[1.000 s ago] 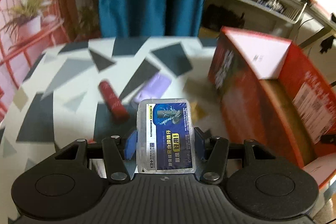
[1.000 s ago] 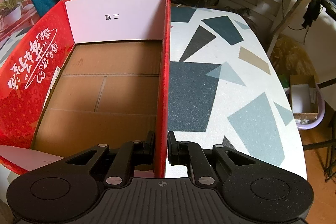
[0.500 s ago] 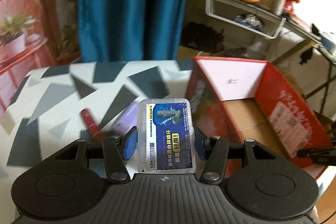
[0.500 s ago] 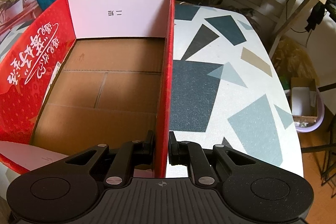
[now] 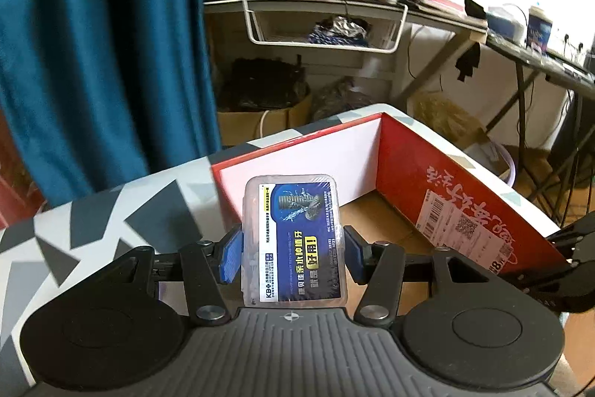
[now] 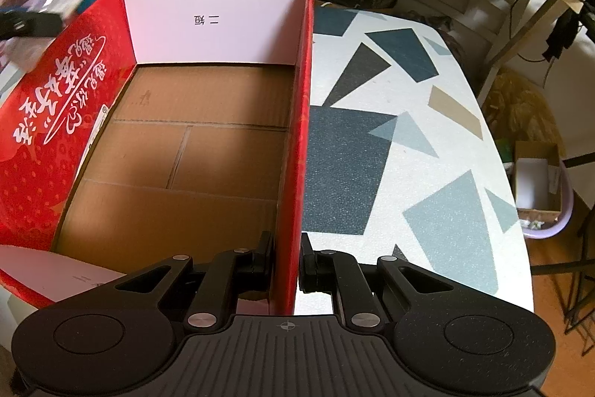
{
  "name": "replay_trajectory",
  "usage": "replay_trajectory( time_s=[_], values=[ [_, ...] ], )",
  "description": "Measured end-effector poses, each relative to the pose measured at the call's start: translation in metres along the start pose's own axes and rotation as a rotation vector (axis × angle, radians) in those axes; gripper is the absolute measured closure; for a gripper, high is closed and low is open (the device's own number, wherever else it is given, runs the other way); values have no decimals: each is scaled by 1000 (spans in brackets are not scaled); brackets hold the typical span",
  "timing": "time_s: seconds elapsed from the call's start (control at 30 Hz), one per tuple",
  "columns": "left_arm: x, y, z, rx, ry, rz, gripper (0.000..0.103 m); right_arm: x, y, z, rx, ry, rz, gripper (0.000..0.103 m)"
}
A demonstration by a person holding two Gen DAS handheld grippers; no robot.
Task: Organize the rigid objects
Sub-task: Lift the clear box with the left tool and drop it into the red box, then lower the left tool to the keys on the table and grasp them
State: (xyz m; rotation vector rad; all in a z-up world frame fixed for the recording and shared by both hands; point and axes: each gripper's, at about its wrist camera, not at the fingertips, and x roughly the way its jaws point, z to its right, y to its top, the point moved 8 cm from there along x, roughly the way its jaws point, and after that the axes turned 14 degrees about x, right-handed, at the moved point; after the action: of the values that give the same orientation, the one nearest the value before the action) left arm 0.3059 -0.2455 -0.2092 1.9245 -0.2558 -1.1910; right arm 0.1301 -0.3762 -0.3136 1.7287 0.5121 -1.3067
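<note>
Both jaws are closed: left gripper (image 5: 292, 250) pinches the light, rigid, likely slippery case (image 5: 293, 240) by its long edges; right gripper (image 6: 285, 261) clamps the stiff box (image 6: 293, 136) wall.

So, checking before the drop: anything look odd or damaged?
Nothing stands out. The left gripper holds the plastic case upright and intact; the right gripper clamps the red box wall, with a bare cardboard floor.

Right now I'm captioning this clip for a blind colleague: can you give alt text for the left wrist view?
The left gripper clamps a clear plastic case with a blue label between its blue pads, held upright near an open red cardboard box on a terrazzo-patterned table. A teal curtain and cluttered shelves fill the background.
</note>
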Motion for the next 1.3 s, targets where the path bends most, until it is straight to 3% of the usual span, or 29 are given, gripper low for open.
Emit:
replay_trajectory(
  time_s=[0.4,0.8,0.97,1.3],
  values=[
    [37,0,3,34,-15,-43,45,0,1,0,-5,4,-1,91],
    [37,-2,2,19,-48,-27,45,3,2,0,-1,8,1,91],
    [28,3,1,9,-62,10,28,2,2,0,-1,7,1,91],
    [-18,-6,-30,-95,-8,66,28,3,2,0,-1,9,1,91]
  ],
)
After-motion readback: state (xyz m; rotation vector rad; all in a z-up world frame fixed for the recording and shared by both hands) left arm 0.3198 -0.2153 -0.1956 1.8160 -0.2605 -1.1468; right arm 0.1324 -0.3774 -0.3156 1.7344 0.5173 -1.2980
